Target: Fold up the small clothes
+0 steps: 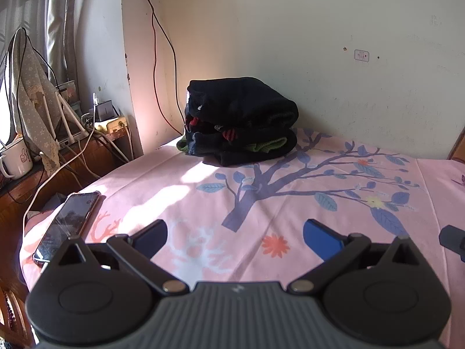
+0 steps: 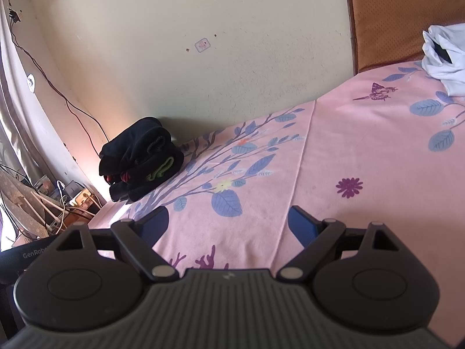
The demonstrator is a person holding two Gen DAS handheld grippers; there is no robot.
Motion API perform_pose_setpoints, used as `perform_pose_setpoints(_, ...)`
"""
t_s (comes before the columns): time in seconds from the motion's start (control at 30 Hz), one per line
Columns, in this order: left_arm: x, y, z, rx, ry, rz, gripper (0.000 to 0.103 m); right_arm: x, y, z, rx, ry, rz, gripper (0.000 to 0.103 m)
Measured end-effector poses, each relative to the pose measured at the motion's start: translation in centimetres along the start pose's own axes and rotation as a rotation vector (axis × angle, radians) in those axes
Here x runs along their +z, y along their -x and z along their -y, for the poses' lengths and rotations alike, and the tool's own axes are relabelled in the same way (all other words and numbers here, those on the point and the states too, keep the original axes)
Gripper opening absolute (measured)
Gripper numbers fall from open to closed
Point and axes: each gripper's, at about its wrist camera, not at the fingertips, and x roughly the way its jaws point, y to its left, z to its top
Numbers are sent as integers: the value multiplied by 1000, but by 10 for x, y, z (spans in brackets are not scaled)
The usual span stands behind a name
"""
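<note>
Daylight entered from the curtains (image 1: pixel 26 14) left of the claw and laid bright, blown-out patches on the sheet (image 1: pixel 197 174) ahead. The clothes (image 1: pixel 241 119) ahead stayed underexposed. Fisheye distortion curved the wall (image 2: pixel 203 14). Focus was sharp.

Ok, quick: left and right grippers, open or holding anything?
Left gripper: open, empty, over the bed sheet.
Right gripper: open, empty.

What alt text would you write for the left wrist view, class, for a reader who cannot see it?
An open left gripper hovers over a pink floral bedsheet, facing a pile of dark clothes by the wall. A phone lies at the bed's left edge.
</note>
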Motion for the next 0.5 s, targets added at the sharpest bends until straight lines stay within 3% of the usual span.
perform_pose_setpoints(0.5, -7, -2, 8, -28, -25, -28, 103, 1, 0, 1, 2, 0, -2, 91)
